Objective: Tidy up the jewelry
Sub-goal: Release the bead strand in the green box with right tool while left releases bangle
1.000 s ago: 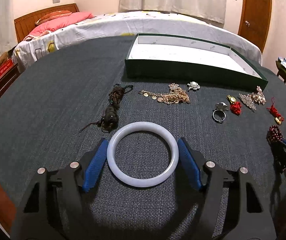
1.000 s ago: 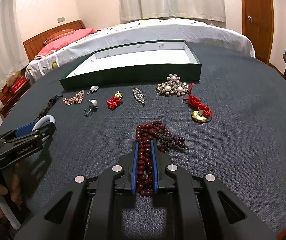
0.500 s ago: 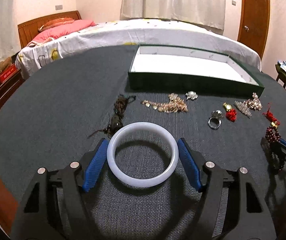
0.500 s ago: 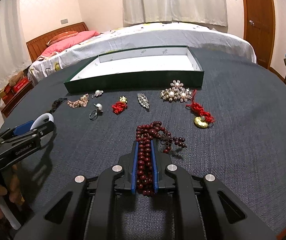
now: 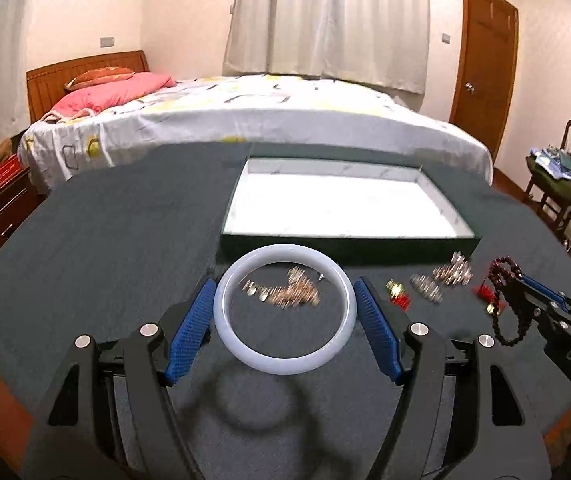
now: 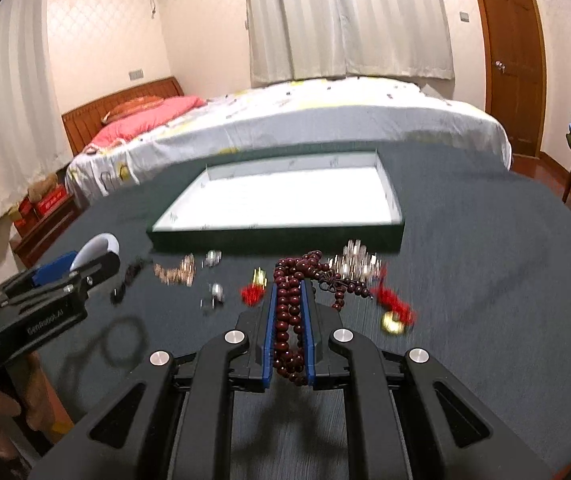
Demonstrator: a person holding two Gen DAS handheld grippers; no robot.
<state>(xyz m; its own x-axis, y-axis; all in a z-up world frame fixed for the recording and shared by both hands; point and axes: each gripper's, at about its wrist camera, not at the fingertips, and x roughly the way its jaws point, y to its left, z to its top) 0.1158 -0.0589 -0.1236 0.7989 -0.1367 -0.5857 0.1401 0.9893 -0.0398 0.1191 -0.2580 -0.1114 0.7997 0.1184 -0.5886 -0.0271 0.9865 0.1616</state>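
Note:
My left gripper (image 5: pixel 284 310) is shut on a pale white bangle (image 5: pixel 229 332) and holds it in the air above the table; its ring shadow lies below. It also shows in the right wrist view (image 6: pixel 97 254). My right gripper (image 6: pixel 289 300) is shut on a dark red bead bracelet (image 6: pixel 287 312), lifted off the table, also seen in the left wrist view (image 5: pixel 505 276). A green tray with a white floor (image 5: pixel 337 204) (image 6: pixel 285 200) sits empty beyond both grippers.
Loose jewelry lies in a row before the tray: a gold chain (image 5: pixel 285 290), a red knot charm (image 5: pixel 399 298), crystal brooches (image 5: pixel 451 272), a ring (image 6: pixel 215 298), a red tassel with gold pendant (image 6: pixel 393 312), a dark cord (image 6: pixel 129 274). A bed stands behind the table.
Both grippers have risen off the table and moved toward the tray, carrying the bangle and the bead bracelet. The view is blurred by motion.

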